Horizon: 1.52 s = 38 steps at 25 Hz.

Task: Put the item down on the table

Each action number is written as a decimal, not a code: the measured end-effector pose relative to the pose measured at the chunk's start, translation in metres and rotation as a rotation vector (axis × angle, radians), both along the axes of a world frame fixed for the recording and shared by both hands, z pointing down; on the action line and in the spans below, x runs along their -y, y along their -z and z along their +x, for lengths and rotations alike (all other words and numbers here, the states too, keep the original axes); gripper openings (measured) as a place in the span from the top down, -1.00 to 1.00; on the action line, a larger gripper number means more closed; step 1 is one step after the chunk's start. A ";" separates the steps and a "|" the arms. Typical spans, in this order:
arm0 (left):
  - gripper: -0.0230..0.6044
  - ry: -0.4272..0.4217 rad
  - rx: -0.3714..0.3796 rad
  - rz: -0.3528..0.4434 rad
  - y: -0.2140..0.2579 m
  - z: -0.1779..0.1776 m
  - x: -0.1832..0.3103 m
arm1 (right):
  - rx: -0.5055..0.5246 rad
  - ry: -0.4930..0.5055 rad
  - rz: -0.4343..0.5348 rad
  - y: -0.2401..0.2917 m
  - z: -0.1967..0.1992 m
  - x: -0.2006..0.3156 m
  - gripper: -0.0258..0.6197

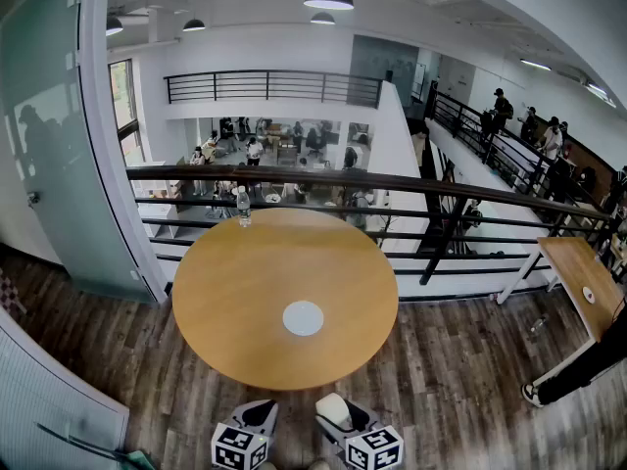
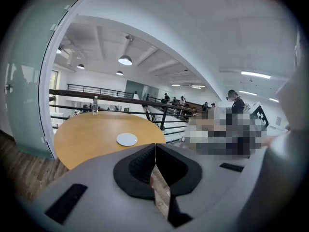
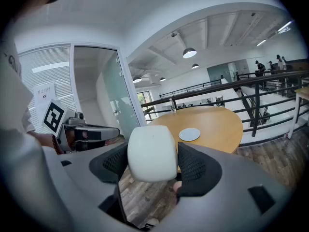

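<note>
My right gripper (image 3: 153, 159) is shut on a white rounded cup (image 3: 151, 153), held between its black pads short of the round wooden table (image 3: 217, 124). In the head view the cup (image 1: 334, 409) shows at the bottom edge beside the right gripper (image 1: 343, 421), just off the table's (image 1: 245, 292) near rim. My left gripper (image 2: 155, 161) is shut with nothing between its pads, and the left gripper (image 1: 253, 424) sits beside the right one. A white coaster (image 1: 303, 317) lies on the tabletop near me.
A clear water bottle (image 1: 244, 207) stands at the table's far edge by the dark railing (image 1: 392, 181). A glass partition (image 1: 59, 135) rises on the left. A second wooden table (image 1: 585, 280) stands at right. Wood floor (image 1: 460, 380) surrounds the table.
</note>
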<state>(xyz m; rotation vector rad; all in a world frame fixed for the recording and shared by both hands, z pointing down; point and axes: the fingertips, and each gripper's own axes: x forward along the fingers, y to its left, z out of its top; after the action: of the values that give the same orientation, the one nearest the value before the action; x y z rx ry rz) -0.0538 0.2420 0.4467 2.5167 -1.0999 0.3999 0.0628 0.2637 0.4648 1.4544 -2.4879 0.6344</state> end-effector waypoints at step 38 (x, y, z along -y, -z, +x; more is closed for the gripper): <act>0.85 -0.066 -0.047 0.034 0.007 -0.064 0.024 | -0.029 -0.069 0.043 0.017 -0.065 0.021 -0.07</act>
<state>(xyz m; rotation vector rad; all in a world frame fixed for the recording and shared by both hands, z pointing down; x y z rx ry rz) -0.1180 0.2175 0.4393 2.5838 -1.0160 0.3416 -0.0018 0.2431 0.4475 1.5595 -2.4537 0.5714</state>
